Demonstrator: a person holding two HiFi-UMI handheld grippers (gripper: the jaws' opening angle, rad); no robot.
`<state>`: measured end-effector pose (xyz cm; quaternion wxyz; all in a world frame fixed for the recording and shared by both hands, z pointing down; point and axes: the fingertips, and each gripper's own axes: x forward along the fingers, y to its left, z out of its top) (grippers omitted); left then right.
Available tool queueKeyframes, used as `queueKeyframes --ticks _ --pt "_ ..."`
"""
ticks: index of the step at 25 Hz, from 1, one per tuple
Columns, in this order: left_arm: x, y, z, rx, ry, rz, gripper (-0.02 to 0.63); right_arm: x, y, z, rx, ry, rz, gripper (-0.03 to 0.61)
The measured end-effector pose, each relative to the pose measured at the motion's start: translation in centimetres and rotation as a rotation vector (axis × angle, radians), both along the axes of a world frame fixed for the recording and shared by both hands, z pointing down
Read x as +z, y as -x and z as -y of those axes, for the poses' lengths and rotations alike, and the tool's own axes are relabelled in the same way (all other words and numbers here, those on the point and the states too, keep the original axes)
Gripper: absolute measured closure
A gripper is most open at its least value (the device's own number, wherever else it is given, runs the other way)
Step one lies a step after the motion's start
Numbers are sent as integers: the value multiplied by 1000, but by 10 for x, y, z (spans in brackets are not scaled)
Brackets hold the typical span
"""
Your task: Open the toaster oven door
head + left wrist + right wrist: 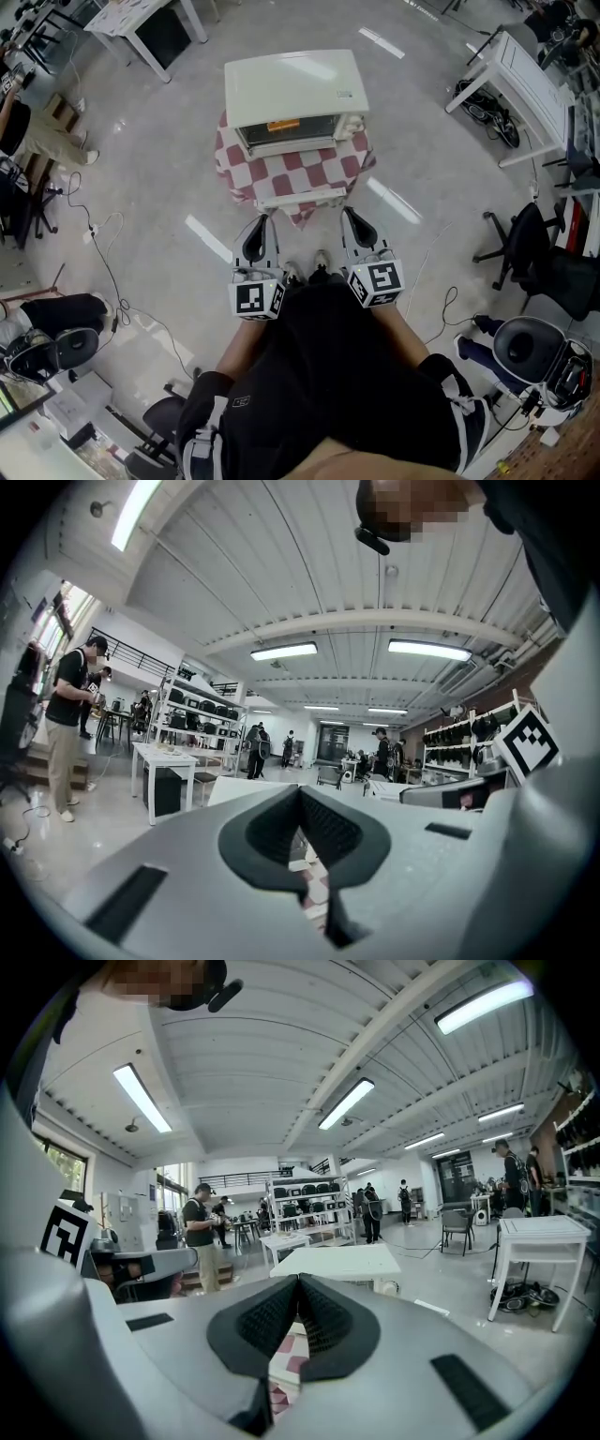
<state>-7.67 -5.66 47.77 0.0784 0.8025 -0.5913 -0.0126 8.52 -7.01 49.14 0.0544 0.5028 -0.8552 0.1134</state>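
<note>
At the far left of the room a white desk (141, 23) stands on the pale floor (159, 178). Cables trail toward the near left, where dark helmets (56, 347) sit on the ground.

The left gripper (262, 223) is in front of the person's legs, on the near left of the small table, with its marker cube (256, 298) toward the person. Its tips point at the table without touching it. In the left gripper view its dark ribbed pads (272, 827) meet at the tip, so the jaws are closed. They hold nothing, and only a sliver of the checked cloth shows in the gap below the tip.

In the middle, farther from the person, the cream toaster oven (295, 89) rests on a red-and-white checked cloth (300, 173) that covers the table. Its front faces the person, with a dark window and an orange label. The door (291, 131) looks closed against the body. A white slab (302, 198) lies along the near edge of the cloth. What it is cannot be told.

The right gripper (351, 216) mirrors the left one on the near right of the table, well short of the oven. In the right gripper view its pads (323, 1321) are pressed together with nothing between them. The oven's flat top shows beyond the tip.

On the far right is a white table (525, 80). A black office chair (525, 244) stands nearer, at the right edge.
</note>
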Motion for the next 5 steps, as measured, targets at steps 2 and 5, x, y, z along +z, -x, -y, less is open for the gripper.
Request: queueKeyframes --ticks 2,5 --pt "2 -1 -2 -1 1 0 604 2 0 -2 -3 0 2 552" --pt "2 -2 -4 2 0 -3 604 3 0 -6 -4 -3 -1 552"
